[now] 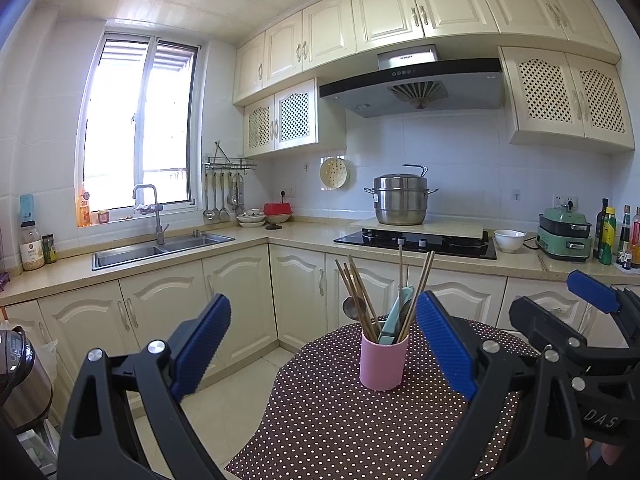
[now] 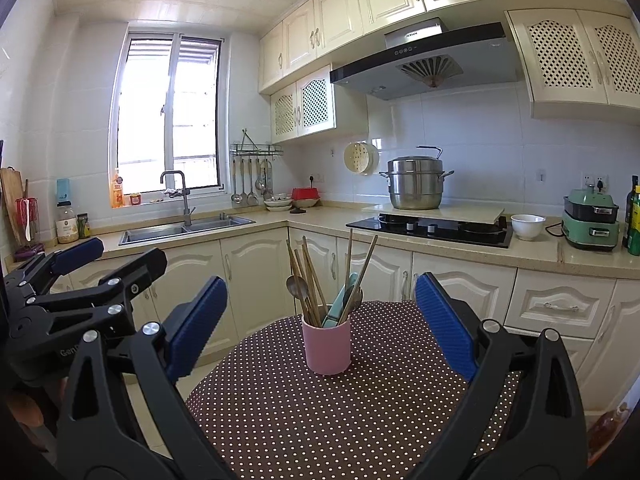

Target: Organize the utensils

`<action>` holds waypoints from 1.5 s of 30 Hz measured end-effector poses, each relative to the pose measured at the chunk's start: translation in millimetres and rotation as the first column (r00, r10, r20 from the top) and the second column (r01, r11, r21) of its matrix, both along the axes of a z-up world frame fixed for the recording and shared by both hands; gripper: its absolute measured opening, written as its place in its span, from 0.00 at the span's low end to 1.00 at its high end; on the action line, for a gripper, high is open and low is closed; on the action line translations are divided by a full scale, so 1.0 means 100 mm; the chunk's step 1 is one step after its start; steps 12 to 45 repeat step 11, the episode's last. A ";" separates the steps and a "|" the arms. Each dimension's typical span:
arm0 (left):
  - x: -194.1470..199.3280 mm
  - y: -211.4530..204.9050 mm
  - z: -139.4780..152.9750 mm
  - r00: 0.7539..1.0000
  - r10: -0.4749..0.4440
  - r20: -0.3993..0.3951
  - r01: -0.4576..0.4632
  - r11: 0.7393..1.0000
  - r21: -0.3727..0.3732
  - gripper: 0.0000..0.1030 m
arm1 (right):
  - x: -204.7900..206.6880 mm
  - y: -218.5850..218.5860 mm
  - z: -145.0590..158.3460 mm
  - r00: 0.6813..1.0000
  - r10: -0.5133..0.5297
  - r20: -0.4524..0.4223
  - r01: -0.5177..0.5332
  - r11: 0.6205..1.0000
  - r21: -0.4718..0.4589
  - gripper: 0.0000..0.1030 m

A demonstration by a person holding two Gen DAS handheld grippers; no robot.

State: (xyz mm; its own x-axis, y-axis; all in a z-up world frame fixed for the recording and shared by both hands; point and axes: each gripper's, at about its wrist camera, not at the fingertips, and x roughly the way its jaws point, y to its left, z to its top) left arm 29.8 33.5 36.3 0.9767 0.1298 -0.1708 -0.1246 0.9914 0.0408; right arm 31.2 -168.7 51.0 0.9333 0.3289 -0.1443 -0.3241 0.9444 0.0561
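Utensils (image 1: 372, 300) loose in pink cup (image 1: 383, 364); both hand-held grippers (image 1: 324, 348) (image 2: 322, 324) released, empty; may tip cup if bumped

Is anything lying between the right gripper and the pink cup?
No. The right wrist view shows only bare dotted cloth between the right gripper and pink cup.

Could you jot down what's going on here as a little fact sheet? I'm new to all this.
Setting: home kitchen
Surface: round table with dotted cloth
Main item: pink cup standing upright on the table
Contents: chopsticks, spoon, pale green utensil
Left tool: open, holding nothing
Right tool: open, holding nothing
Loose utensils on table: none visible
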 end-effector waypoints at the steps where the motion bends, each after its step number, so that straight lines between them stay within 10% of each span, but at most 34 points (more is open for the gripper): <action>1: 0.03 -0.01 -0.01 1.000 0.002 -0.006 -0.002 1.000 0.001 0.89 | 0.04 -0.01 -0.01 1.000 0.000 -0.005 0.000 1.000 0.001 0.91; 11: 0.47 0.01 -0.26 0.993 0.014 -0.114 -0.016 1.000 -0.013 0.89 | 0.45 -0.02 -0.24 0.996 -0.002 -0.093 0.001 1.000 -0.010 0.91; 45: 0.47 0.01 -0.26 0.993 0.014 -0.114 -0.016 1.000 -0.013 0.89 | 0.45 -0.02 -0.24 0.996 -0.002 -0.093 0.001 1.000 -0.010 0.91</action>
